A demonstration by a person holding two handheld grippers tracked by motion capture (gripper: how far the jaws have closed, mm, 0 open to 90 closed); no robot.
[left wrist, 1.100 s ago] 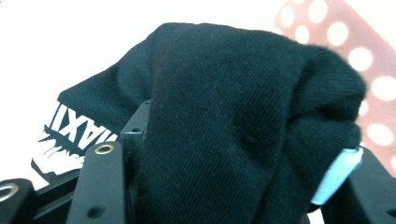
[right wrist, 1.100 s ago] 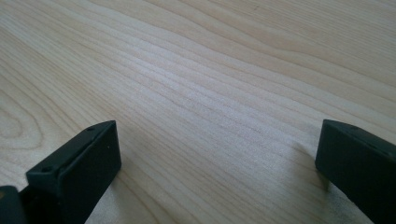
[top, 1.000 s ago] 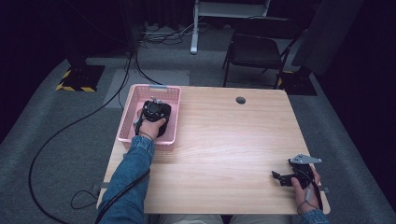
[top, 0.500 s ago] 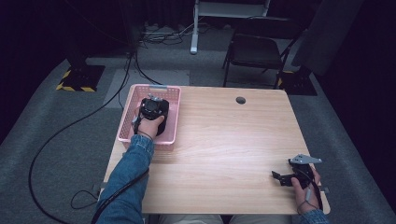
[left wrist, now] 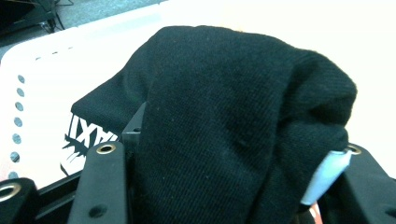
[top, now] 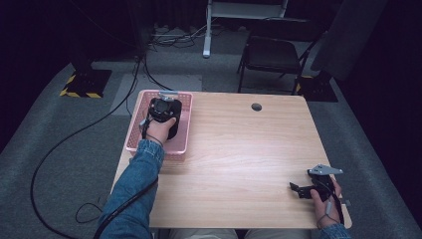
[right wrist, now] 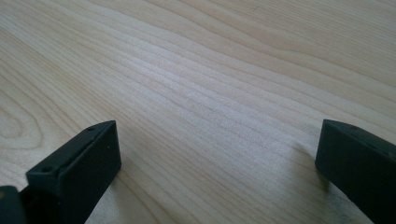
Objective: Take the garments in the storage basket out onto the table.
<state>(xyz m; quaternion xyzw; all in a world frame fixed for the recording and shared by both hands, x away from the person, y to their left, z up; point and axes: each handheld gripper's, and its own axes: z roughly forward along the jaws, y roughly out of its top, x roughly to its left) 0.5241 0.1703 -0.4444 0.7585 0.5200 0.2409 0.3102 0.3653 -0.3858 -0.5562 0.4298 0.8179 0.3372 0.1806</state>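
Over the pink basket [top: 183, 130], the left tool [top: 162, 110] pinches a bunched black garment [left wrist: 233, 121]; the right tool [top: 304, 190] rests on the wooden counter [top: 239, 149], jaws spread

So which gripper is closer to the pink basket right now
Left. The left gripper is over the pink basket, clamped on black cloth; the right gripper rests at the table's near right corner.

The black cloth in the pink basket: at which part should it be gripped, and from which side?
Probably at a bunched fold, from above. The black cloth is soft and heaped inside the pink basket, whose walls block the sides; the left gripper already pinches such a fold.
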